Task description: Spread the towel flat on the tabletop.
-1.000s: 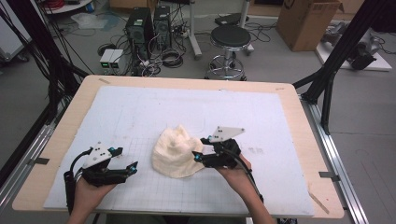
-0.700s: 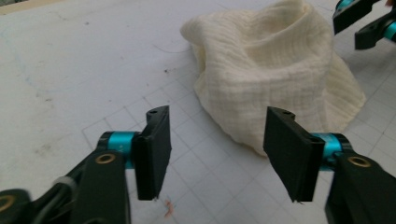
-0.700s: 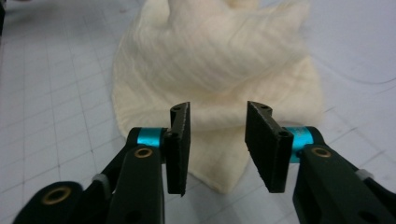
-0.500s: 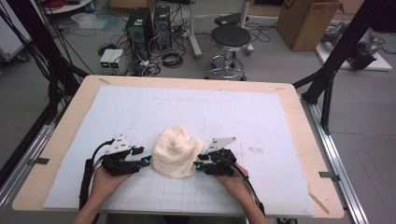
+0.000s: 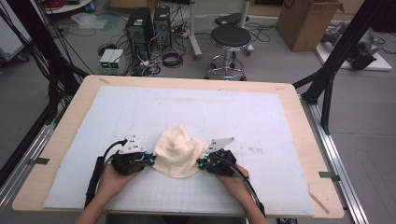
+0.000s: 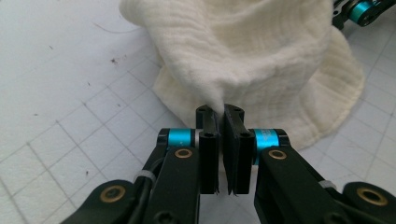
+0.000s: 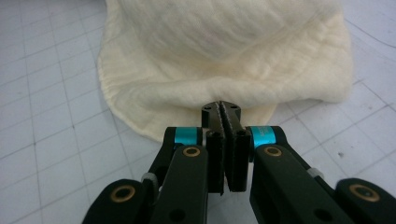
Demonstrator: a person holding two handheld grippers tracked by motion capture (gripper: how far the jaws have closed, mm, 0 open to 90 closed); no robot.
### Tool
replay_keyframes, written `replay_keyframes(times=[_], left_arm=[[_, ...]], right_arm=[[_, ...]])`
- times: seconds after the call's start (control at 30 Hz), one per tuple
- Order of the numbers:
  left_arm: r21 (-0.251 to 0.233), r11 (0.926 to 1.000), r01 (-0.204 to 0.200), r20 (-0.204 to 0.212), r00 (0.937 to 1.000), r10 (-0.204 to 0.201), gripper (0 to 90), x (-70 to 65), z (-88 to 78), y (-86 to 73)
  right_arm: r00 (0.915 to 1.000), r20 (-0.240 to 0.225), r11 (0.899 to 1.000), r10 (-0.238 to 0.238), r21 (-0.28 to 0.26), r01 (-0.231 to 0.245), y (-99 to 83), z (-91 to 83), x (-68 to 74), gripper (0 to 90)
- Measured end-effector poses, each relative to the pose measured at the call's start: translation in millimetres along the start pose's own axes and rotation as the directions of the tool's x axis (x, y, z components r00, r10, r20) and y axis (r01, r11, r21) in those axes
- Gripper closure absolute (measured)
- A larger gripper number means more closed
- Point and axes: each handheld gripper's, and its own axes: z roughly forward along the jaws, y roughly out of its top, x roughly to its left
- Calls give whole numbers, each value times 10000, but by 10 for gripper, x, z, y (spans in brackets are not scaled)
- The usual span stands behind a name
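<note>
A crumpled cream cloth (image 5: 178, 150) lies bunched on the white gridded mat near the table's front. My left gripper (image 5: 148, 158) sits at the cloth's left edge, shut on a pinch of the cloth (image 6: 243, 51), which rises from between its jaws. My right gripper (image 5: 201, 162) sits at the cloth's right edge, shut on a fold of the cloth (image 7: 219, 51). In the left gripper view the right gripper's teal-ringed tip (image 6: 362, 10) shows beyond the cloth.
The white mat (image 5: 187, 112) covers most of the wooden table (image 5: 299, 116). Behind the table on the floor are a black stool (image 5: 229, 39), computer towers (image 5: 149, 25) with cables, and a cardboard box (image 5: 306, 21).
Both grippers have come in to the cloth's two sides and shut on its edges. The cloth has spread a little wider between them.
</note>
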Motion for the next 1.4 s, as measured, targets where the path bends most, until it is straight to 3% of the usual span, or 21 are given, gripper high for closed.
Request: replay_keyframes(times=[0.1, 0.37, 0.5, 0.6, 0.67, 0.73, 0.8, 0.97, 1.07, 1.13, 1.23, 1.4], left_arm=[[-281, 9996, 47, -47, 10000, -48, 854, -60, -105, 24], [-648, 9977, 210, 103, 9997, -203, 853, -321, -374, 142], [-432, 9990, -59, 395, 9992, 76, 849, -527, -363, 155], [-109, 9994, -333, 581, 9977, 338, 834, -593, -258, 128], [23, 9992, -391, 740, 9965, 388, 783, -583, -140, 100], [204, 9996, -170, 1089, 9939, 147, 729, -541, -21, 76], [190, 9994, -283, 1143, 9931, 260, 689, -509, 24, 71], [-363, 9992, -180, 935, 9954, 213, 621, -431, -118, 58], [-327, 9993, -158, 564, 9983, 176, 598, -334, -198, -7], [-362, 9993, 40, 594, 9982, -18, 592, -261, -241, -57], [-170, 9998, 143, 689, 9975, -131, 591, -212, -256, -113], [722, 9972, -213, 824, 9965, 153, 595, -233, -131, -136]], right_arm=[[10000, -9, 9999, -4, -139, 4, 4, -76, 18, 892], [9995, 140, 9975, -271, -648, 279, -57, -486, 104, 892], [9994, 189, 9978, -297, -592, 308, -227, -659, 214, 892], [9992, 267, 9980, -281, -555, 296, -345, -770, 272, 891], [9994, 331, 9988, -132, -476, 148, -425, -826, 276, 892], [9988, 479, 9993, -56, -360, 73, -500, -848, 253, 892], [9982, 603, 9998, 55, -200, -43, -555, -858, 210, 891], [9991, 212, 9971, 356, -677, -341, -589, -869, 111, 837], [9994, 106, 9945, 336, -999, -324, -570, -865, 109, 771], [9998, 45, 9922, 213, -1227, -206, -551, -855, 112, 739], [10000, -1, 9928, -3, -1198, 3, -486, -778, 141, 702], [9989, -43, 9972, -467, -580, 463, -417, -593, 145, 671]])
